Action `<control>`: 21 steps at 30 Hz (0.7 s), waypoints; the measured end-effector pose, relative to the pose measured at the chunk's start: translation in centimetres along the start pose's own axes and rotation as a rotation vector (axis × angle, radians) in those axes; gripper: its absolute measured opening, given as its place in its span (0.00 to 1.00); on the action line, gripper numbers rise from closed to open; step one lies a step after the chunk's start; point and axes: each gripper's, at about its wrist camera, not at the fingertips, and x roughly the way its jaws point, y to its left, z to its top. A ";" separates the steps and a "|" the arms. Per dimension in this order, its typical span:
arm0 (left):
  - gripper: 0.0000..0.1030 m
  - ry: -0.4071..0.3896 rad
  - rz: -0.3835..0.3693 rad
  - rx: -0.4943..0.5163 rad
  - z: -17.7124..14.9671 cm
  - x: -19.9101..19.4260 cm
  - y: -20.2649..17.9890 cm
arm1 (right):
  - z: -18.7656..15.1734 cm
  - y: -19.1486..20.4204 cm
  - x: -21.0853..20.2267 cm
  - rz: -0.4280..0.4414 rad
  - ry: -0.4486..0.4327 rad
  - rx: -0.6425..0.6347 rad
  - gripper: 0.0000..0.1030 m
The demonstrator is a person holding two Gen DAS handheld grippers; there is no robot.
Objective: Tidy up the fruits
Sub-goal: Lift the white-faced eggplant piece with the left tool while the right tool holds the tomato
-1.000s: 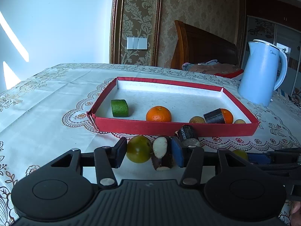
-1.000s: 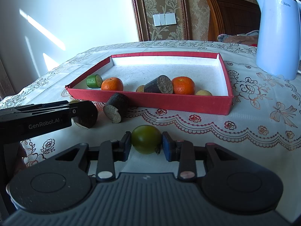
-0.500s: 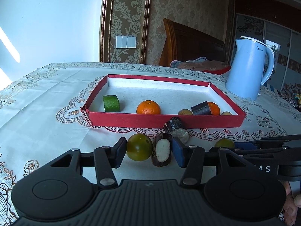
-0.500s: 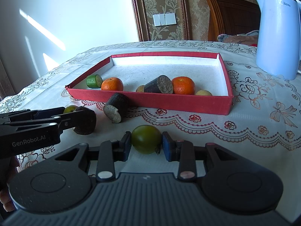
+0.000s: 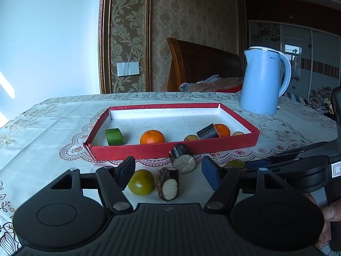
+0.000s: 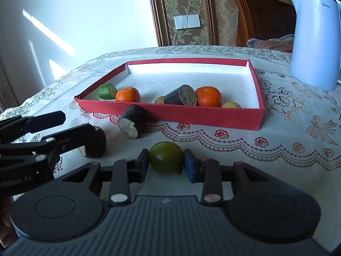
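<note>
Tabletop [image 5: 53, 128] carries red tray [image 5: 170, 149] at 12 o'clock, holding oranges. Left hand-held gripper [image 5: 168, 170] spread wide around green fruit [image 5: 141, 182] and dark root chunk [image 5: 168, 184]. Right hand-held gripper [image 6: 166, 163] clamps second green fruit [image 6: 166, 157].

I take the tray [image 5: 170, 149] on the tabletop [image 5: 42, 132] as my landmark. Inside it, along its near wall, lie from left to right a cut piece [image 5: 114, 136], an orange [image 5: 152, 137], a small fruit [image 5: 191, 137], a stub [image 5: 208, 131] leaning on a second orange [image 5: 223, 129], and another small fruit [image 5: 238, 133]. Just before the tray's near wall lies a second stub [image 5: 182, 158]; nearer me lie a third stub [image 5: 168, 184] and a round fruit [image 5: 141, 182] at its left. The kettle [image 5: 263, 81] stands behind the tray's right corner.
</note>
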 end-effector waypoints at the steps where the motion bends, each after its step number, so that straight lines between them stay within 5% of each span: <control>1: 0.66 0.008 -0.002 0.006 0.0 0.1 -0.1 | 0.0 0.0 0.0 0.000 0.000 0.000 0.33; 4: 0.66 0.034 -0.020 0.007 0.0 0.6 -0.3 | 0.0 0.0 0.0 0.000 0.000 0.000 0.33; 8: 0.51 0.071 -0.039 0.029 -0.1 1.2 -0.9 | 0.1 0.0 0.0 0.000 0.000 0.000 0.33; 16: 0.44 0.154 -0.040 0.000 -0.3 2.6 -0.4 | 0.1 0.0 0.0 0.000 0.000 0.000 0.33; 21: 0.26 0.188 -0.004 -0.038 -0.4 3.3 0.2 | 0.1 0.0 0.0 -0.001 0.000 0.000 0.33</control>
